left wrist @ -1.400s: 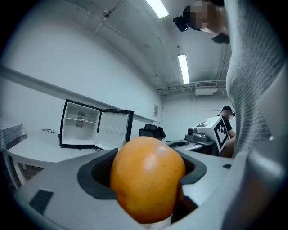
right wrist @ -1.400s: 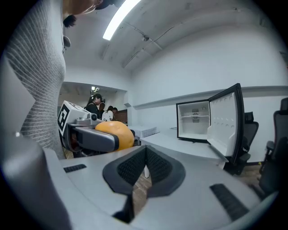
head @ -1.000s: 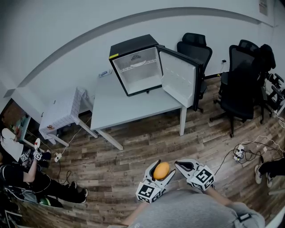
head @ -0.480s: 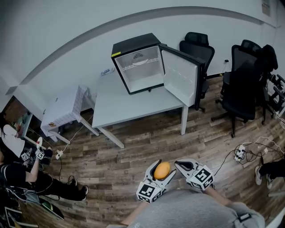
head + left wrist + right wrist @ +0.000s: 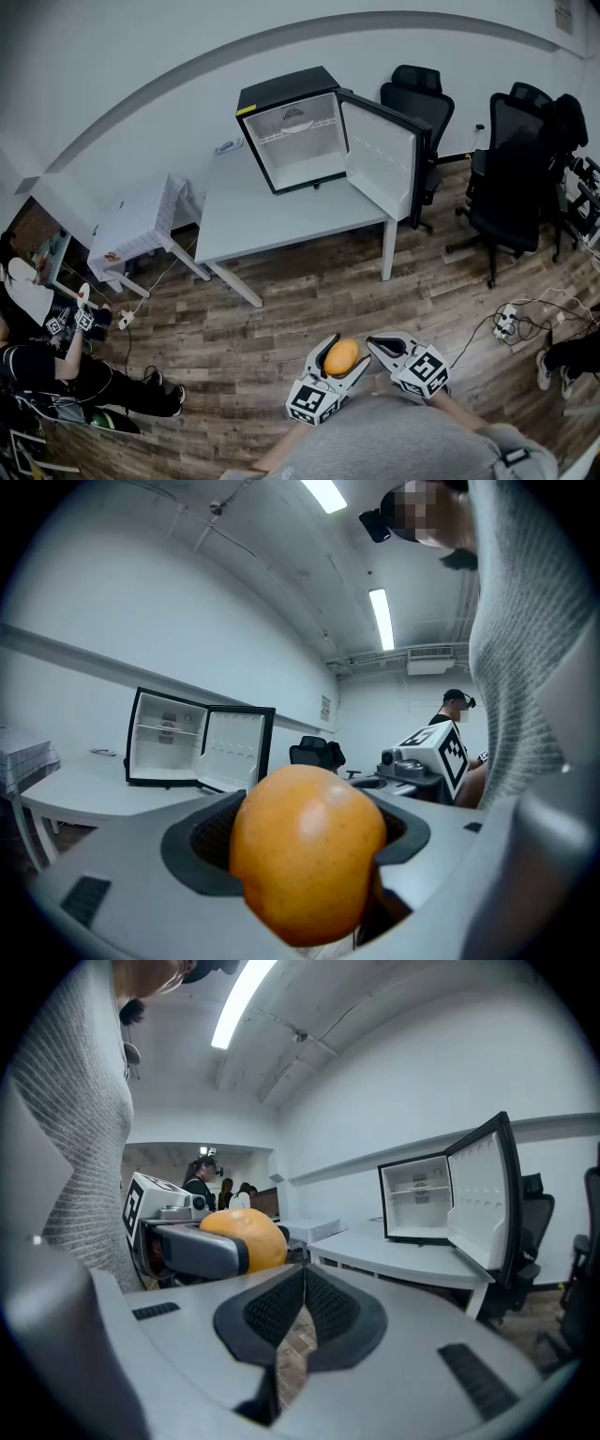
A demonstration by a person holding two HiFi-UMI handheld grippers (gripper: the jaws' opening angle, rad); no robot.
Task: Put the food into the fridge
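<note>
Holds the orange (image 5: 340, 358) clamped between the fingers of the left gripper (image 5: 345, 350), right gripper (image 5: 374, 341) alongside with fingers together and empty, open fridge (image 5: 291, 141) well apart, straight ahead on the worktop (image 5: 272, 220).

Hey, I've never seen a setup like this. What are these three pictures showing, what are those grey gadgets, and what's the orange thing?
No robot here: a person holds a hand-held gripper in each hand. One picture looks down from a camera on the person's head; the other two come from cameras riding on the grippers. The left gripper has its fingers clamped on an orange fruit. The right gripper is shut and empty. Ahead, a small fridge stands on a white table, its door open.
</note>
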